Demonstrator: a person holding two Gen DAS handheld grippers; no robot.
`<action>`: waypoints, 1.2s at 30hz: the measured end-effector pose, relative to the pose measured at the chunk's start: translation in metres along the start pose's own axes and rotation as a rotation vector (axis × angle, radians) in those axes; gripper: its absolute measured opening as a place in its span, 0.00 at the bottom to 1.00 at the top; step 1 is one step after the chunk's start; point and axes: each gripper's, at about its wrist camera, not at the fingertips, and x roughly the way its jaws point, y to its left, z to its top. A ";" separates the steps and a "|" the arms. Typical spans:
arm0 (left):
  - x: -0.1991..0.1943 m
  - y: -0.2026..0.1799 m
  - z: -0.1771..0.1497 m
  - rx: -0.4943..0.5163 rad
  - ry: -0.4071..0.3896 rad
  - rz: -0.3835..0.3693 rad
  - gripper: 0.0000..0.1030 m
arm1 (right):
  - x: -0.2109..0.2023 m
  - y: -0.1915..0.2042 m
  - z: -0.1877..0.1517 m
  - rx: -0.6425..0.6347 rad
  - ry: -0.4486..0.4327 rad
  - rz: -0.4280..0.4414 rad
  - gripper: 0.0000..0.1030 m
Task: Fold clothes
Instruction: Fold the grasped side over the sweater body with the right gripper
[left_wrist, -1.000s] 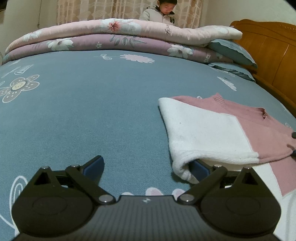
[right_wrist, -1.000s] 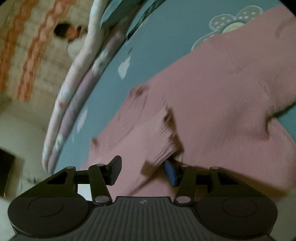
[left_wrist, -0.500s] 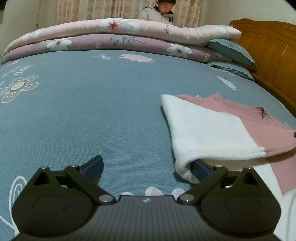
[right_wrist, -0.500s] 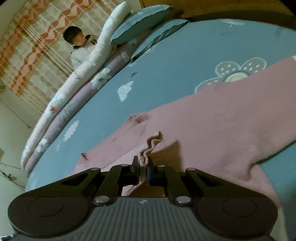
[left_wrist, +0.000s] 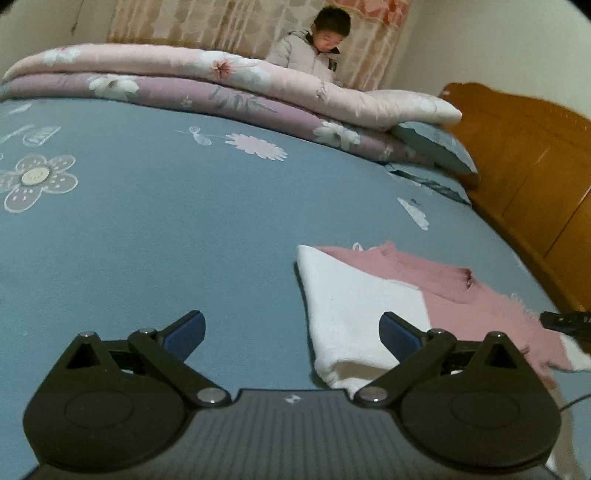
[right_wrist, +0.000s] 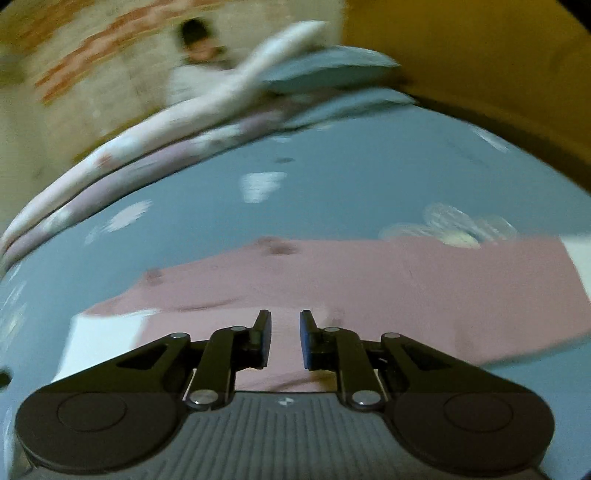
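- Pink and white knit, soft and faintly fuzzy, makes up the sweater (left_wrist: 424, 295) I am folding; it lies flat on the blue-grey bedsheet (left_wrist: 184, 240), at about 3 o'clock in my left wrist view.
- Its white sleeve (left_wrist: 354, 306) is folded across the pink body, ending in a rolled cuff near my left gripper (left_wrist: 291, 330).
- My left gripper's jaws stand wide apart, nothing between them; the blue-padded right-hand finger sits over the white sleeve, though I cannot tell if it touches.
- My right gripper (right_wrist: 285, 339) has just been parting its jaws a little; a narrow gap shows between the flat pads and no cloth is caught in it.
- Through that gap I see the sweater's pink body spreading from 9 to 3 o'clock, blurred.
- My right gripper's dark tip (left_wrist: 565, 320) pokes in at 3 o'clock of the left view, beside the frayed pink edge.
- At 12 o'clock lie puffy folded quilts (left_wrist: 221, 85), floral pink over mauve, with a person (left_wrist: 317, 51) in a padded jacket behind them.
- At 2 o'clock stands a glossy orange-brown wooden headboard (left_wrist: 517, 158), with a blue-grey pillow (left_wrist: 436, 147) in front of it.
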 end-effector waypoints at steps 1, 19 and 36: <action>0.001 0.003 -0.001 -0.009 0.009 -0.008 0.97 | 0.002 0.016 0.002 -0.042 0.019 0.047 0.18; -0.005 0.036 0.007 -0.093 0.019 0.039 0.97 | 0.126 0.246 -0.067 -0.572 0.293 0.279 0.17; -0.011 0.030 0.010 -0.113 -0.003 -0.027 0.97 | 0.110 0.248 -0.048 -0.502 0.256 0.326 0.17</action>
